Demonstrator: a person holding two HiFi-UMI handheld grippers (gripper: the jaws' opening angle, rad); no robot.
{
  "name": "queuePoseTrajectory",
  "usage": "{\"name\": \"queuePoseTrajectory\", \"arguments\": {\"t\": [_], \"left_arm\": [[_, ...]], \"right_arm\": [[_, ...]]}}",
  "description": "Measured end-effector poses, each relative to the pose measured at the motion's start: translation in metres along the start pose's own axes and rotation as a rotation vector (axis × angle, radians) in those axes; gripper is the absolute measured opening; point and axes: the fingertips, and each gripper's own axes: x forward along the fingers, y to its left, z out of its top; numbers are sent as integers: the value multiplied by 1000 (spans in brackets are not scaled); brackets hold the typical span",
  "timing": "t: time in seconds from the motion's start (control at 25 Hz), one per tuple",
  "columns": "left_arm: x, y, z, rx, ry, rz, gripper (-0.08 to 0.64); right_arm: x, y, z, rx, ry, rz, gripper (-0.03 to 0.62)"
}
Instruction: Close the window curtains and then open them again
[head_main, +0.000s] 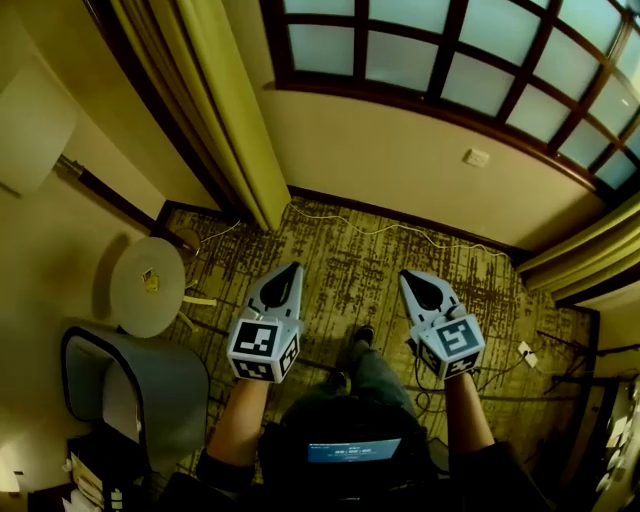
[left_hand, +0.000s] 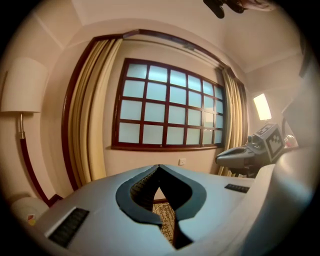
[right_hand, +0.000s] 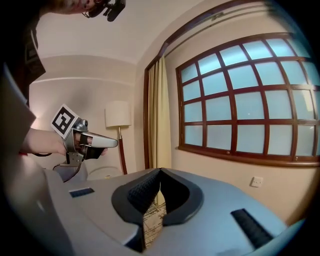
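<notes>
L gripper (head_main: 292, 270): jaws clenched tip to tip, nothing btwn. R gripper (head_main: 410, 278): same, clenched, empty. Both held side by side over patterned carpet (head_main: 350, 250), pointing twd wall under window (head_main: 450, 50). L curtain (head_main: 235, 110) bunched at window's left edge, R curtain (head_main: 585, 250) at right edge; panes uncovered. Neither gripper touches a curtain, both well apart. Left of L curtain: round table (head_main: 147, 285), floor lamp (head_main: 32, 125).

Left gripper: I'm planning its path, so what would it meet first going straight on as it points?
Probably the wall under the window, just right of the left curtain; the way there looks free, though depth is unclear.
</notes>
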Motion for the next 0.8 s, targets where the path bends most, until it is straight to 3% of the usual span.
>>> {"name": "queuePoseTrajectory", "arguments": {"t": [0.24, 0.8], "left_arm": [[25, 41, 2, -15, 14, 73, -8], [123, 139, 49, -41, -1, 217, -8]], "right_arm": [[63, -9, 15, -15, -18, 78, 8], [215, -56, 60, -81, -12, 239, 8]]}}
